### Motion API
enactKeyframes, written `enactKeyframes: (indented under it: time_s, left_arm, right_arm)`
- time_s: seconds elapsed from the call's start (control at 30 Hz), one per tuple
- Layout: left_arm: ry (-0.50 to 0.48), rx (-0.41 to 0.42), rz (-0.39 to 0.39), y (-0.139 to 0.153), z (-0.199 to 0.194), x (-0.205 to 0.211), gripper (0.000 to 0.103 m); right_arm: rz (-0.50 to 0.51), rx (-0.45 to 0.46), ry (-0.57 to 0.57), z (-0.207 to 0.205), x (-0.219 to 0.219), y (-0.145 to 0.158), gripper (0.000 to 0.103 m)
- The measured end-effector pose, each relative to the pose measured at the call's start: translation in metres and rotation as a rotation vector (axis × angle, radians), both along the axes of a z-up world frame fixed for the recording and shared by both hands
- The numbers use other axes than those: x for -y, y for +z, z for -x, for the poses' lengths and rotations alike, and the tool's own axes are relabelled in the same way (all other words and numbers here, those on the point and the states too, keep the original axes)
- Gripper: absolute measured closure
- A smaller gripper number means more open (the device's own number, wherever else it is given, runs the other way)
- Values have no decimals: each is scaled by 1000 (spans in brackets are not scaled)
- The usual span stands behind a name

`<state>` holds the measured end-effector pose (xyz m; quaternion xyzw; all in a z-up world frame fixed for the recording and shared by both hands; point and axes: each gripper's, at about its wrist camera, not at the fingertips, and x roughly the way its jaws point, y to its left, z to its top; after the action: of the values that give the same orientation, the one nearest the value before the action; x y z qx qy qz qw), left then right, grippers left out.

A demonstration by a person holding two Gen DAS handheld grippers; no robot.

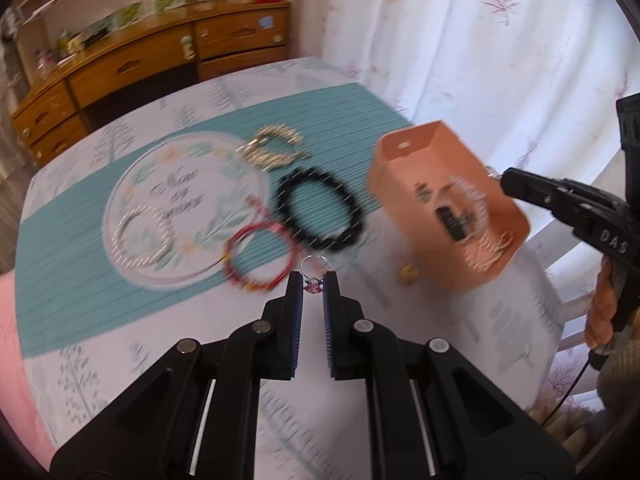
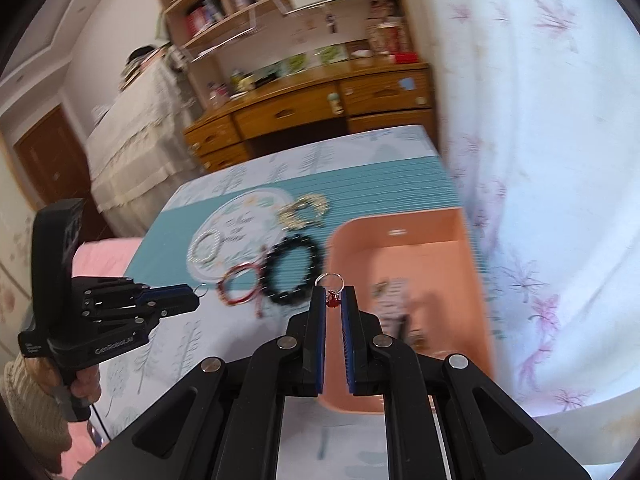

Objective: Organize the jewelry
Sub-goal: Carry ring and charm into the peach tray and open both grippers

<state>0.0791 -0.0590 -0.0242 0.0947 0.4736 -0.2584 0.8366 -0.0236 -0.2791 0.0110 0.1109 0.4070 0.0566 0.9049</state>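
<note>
My left gripper (image 1: 313, 285) is shut on a silver ring with a pink stone (image 1: 314, 274), above the table; it also shows in the right wrist view (image 2: 196, 298). My right gripper (image 2: 333, 300) is shut on a silver ring with a red stone (image 2: 331, 290), above the near left rim of the orange box (image 2: 468, 264). In the left wrist view the right gripper (image 1: 502, 178) is at the box's (image 1: 404, 168) right rim. On the table lie a black bead bracelet (image 1: 320, 210), a red cord bracelet (image 1: 260, 262), a pearl bracelet (image 1: 146, 236) and gold jewelry (image 1: 276, 146).
A teal placemat (image 1: 72, 260) lies on the tree-print tablecloth (image 1: 120, 380). A small gold piece (image 1: 408, 272) lies near the box. The box holds several small items. A white curtain (image 1: 500, 40) hangs at the right. A wooden dresser (image 1: 132, 60) stands beyond the table.
</note>
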Motion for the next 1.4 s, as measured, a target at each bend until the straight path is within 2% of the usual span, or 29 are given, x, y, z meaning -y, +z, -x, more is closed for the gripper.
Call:
enactKeyframes:
  time_s: [0.3, 0.6, 0.9, 1.0, 1.13, 1.23, 1.4]
  left_arm:
    - [-119, 20, 23, 13, -19, 87, 95]
    - [-152, -20, 16, -6, -37, 141, 95]
    - [-124, -26, -1, -19, -55, 156, 95]
    - [-103, -63, 20, -20, -63, 154, 94]
    - [-98, -120, 36, -25, -68, 151, 94]
    - [-101, -135, 24, -28, -67, 151, 94]
    - [-119, -148, 43, -28, -62, 150, 94]
  right_arm:
    - [-15, -30, -120, 5, 62, -13, 95]
    - [-14, -57, -143, 3, 74, -32, 95]
    - [22, -91, -142, -7, 60, -47, 95]
    - [39, -109, -143, -10, 56, -52, 95]
    - [12, -140, -147, -13, 55, -60, 94]
    - [6, -140, -150, -14, 55, -61, 91]
    - [0, -132, -149, -13, 52, -60, 79]
